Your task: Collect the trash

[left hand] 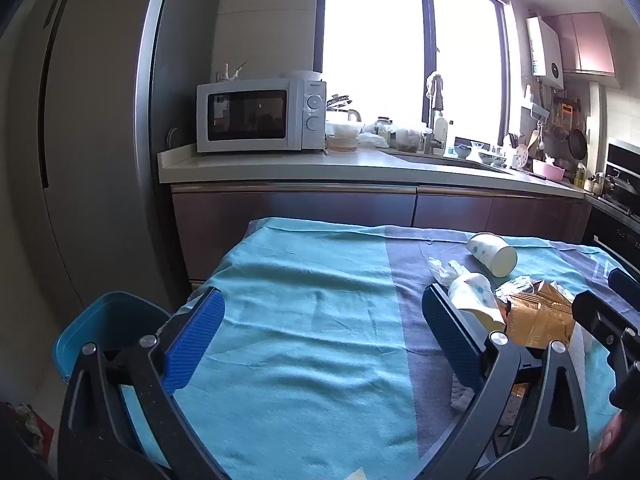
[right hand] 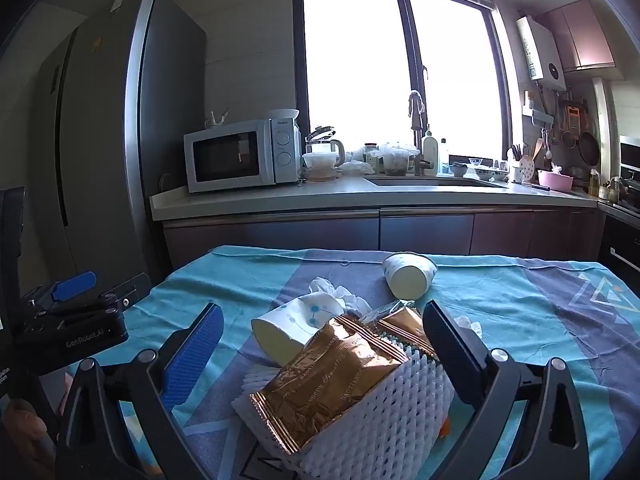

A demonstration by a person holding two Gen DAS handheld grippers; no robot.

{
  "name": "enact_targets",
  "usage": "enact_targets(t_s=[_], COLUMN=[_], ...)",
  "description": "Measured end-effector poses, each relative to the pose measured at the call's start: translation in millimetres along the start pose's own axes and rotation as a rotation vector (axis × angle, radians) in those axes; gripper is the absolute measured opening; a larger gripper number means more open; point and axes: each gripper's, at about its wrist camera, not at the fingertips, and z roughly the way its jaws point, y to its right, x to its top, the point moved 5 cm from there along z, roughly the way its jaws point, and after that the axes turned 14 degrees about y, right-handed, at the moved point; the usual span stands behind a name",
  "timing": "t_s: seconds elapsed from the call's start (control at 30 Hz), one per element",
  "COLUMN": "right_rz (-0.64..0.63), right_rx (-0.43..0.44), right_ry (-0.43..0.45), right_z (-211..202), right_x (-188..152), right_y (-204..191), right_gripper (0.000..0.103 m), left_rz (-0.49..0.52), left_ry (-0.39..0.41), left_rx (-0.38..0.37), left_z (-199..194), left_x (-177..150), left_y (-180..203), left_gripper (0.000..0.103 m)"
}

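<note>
Trash lies on the table's blue-and-grey cloth (right hand: 520,312): a gold wrapper (right hand: 332,376) on white foam netting (right hand: 380,412), a second gold wrapper (right hand: 404,324), a crushed paper cup (right hand: 292,328), a tipped paper cup (right hand: 408,276) and crumpled tissue (right hand: 336,292). My right gripper (right hand: 324,344) is open, its jaws either side of the gold wrapper and netting. My left gripper (left hand: 324,336) is open and empty over bare cloth (left hand: 300,320), left of the crushed cup (left hand: 476,300), wrappers (left hand: 536,316) and tipped cup (left hand: 492,254). It also shows in the right wrist view (right hand: 76,304).
A blue bin (left hand: 108,324) stands on the floor at the table's left edge. A fridge (left hand: 80,120) is at the left. Behind the table runs a counter (left hand: 320,168) with a microwave (left hand: 260,114), sink and dishes under a window.
</note>
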Motion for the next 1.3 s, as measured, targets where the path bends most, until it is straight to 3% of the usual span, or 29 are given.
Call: enact_targets(t_s=[1.3], right_rz=[0.016], right_rx=[-0.001], right_ry=[0.029], right_z=[-4.8], right_x=[3.0], right_y=[4.9], right_gripper=[0.096], left_rz=[0.002], left_ry=[0.049], left_rx=[-0.015], left_z=[-14.7], left_x=[4.6], left_y=[4.3], left_gripper=[0.097])
